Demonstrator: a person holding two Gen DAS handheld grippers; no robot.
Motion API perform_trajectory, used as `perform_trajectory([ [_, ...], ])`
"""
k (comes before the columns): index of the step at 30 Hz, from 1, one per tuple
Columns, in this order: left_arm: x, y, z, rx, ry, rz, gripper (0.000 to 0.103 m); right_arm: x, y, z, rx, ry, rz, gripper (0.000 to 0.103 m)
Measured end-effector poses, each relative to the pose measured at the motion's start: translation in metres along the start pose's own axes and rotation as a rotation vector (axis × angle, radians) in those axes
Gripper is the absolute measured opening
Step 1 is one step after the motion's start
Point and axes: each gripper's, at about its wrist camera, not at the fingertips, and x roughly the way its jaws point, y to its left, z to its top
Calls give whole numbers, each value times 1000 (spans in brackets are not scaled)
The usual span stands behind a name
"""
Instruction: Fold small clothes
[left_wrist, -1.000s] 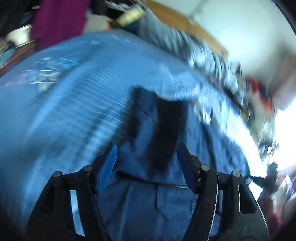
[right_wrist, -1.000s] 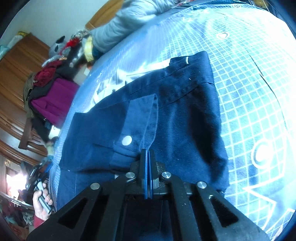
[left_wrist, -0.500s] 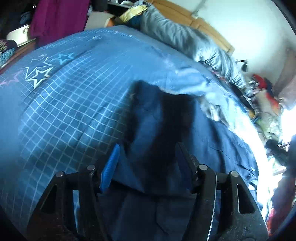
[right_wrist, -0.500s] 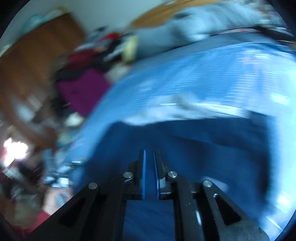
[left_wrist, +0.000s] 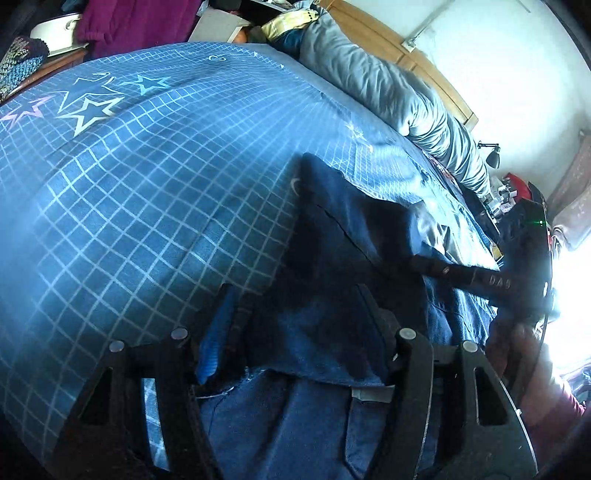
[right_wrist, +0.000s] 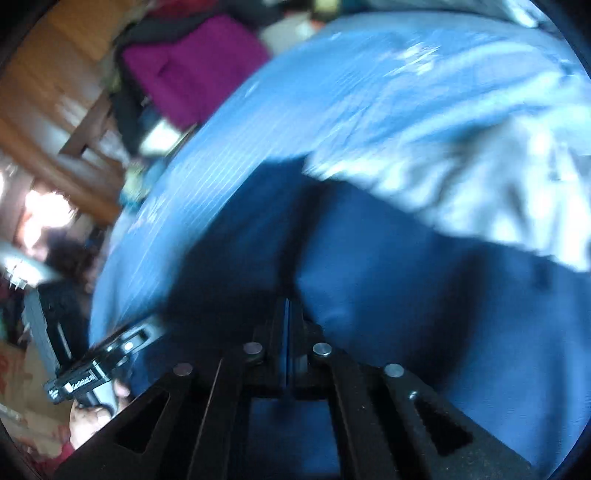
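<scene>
A dark blue shirt (left_wrist: 354, 236) lies on a blue grid-patterned bedsheet (left_wrist: 147, 184). My left gripper (left_wrist: 295, 332) is open, its blue-padded fingers straddling a folded edge of the shirt near the camera. The right gripper's body (left_wrist: 476, 277) reaches in over the shirt from the right. In the blurred right wrist view my right gripper (right_wrist: 288, 314) has its pads pressed together over the dark shirt (right_wrist: 369, 277); whether cloth is pinched between them is not clear. The left gripper (right_wrist: 96, 369) shows at lower left there.
A grey duvet (left_wrist: 388, 88) lies along the wooden headboard (left_wrist: 417, 62) at the far side of the bed. A magenta garment (left_wrist: 136, 22) and clutter stand beyond the bed's left edge. A lighter cloth (right_wrist: 461, 177) lies beyond the shirt.
My right gripper let go of the snap-button cuff, swung across the shirt and closed again. My left gripper stayed open and moved closer over the shirt's near edge.
</scene>
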Motion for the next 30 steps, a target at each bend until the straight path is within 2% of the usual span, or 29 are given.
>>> perform_trajectory([
  [1, -8, -3, 0, 12, -21, 7, 63, -6, -8, 2, 19, -12, -17, 1],
  [2, -14, -9, 1, 32, -45, 7, 63, -10, -15, 4, 36, -15, -40, 12],
  [4, -26, -21, 4, 85, -79, -3, 64, -21, -25, 9, 60, -39, -85, 26],
  [5, -27, -28, 6, 107, -80, -20, 67, -27, -27, 12, 65, -53, -63, 26],
  [7, -17, -40, 6, 153, -32, -46, 70, -30, -25, 16, 47, -69, -37, 28],
  [9, 4, -43, 1, 178, 45, 13, 69, -19, -15, 18, 6, -63, -30, 37],
  [10, 12, -41, -4, 177, 85, 51, 68, -11, -17, 20, -8, -38, -39, 38],
  [11, 16, -36, -10, 166, 111, 68, 62, 1, -21, 20, -19, 3, -80, 32],
  [14, 5, -35, -22, 166, 100, 67, 61, 5, -26, 27, -37, -11, -95, 17],
  [15, 1, -35, -26, 168, 95, 70, 61, -1, -30, 28, -24, -19, -117, 18],
  [16, -3, -33, -29, 163, 87, 70, 60, -11, -32, 31, -18, -54, -163, 29],
  [17, -7, -32, -31, 154, 74, 70, 60, -21, -32, 31, -9, -97, -178, 30],
  [19, -19, -31, -35, 123, 23, 57, 60, -39, -32, 31, 18, -155, -115, 30],
  [22, -35, -21, -38, 55, -31, 41, 62, -37, -15, 27, -78, -126, -110, 30],
  [23, -41, -16, -36, 26, -44, 32, 63, -29, -13, 25, -112, -91, -113, 30],
  [25, -54, -5, -33, -17, -65, 39, 64, 6, -11, 25, -136, 40, -122, 37],
  [26, -61, 0, -31, -32, -75, 40, 65, 2, -5, 21, -178, -13, -143, 38],
  [28, -76, 10, -28, -49, -104, 48, 68, -4, 6, 22, -186, -12, -175, 41],
  [30, -86, 20, -25, -64, -125, 61, 71, -20, 23, 17, -189, -69, -98, 43],
])
